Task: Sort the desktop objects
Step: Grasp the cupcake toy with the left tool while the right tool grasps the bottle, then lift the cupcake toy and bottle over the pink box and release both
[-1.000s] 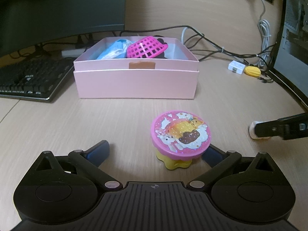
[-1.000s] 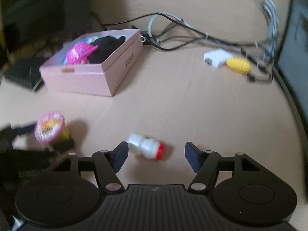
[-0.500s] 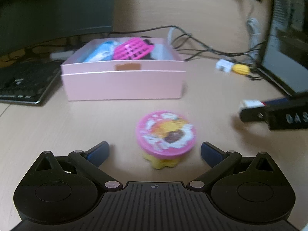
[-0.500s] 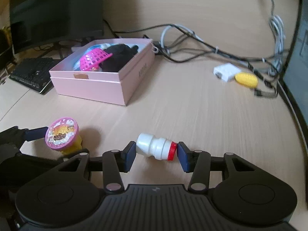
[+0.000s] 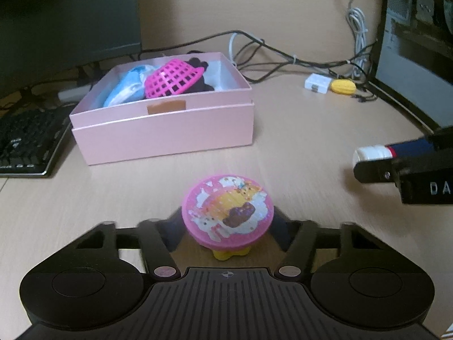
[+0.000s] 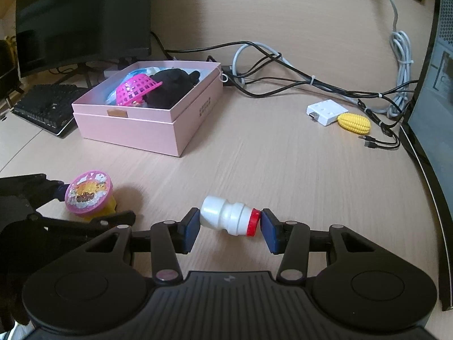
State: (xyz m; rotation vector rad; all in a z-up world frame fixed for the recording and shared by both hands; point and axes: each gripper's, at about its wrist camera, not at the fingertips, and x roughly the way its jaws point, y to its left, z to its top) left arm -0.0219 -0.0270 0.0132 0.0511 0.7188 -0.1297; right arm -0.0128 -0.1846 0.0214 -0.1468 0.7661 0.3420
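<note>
Grippers both gripped: left gripper (image 5: pixel 228 228) clenched the pink-lidded cup (image 5: pixel 228 212) (blurred), right gripper (image 6: pixel 228 225) clamped the white bottle (image 6: pixel 228 218) lengthwise.

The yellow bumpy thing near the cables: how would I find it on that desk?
Start at the pink box and look right across the desk to the tangle of cables. A white adapter lies there, and the yellow corn-shaped toy sits right beside it. It is the only ridged yellow oval there.

Both tools newly clamped: cup (image 5: pixel 228 212), bottle (image 6: pixel 229 218).
</note>
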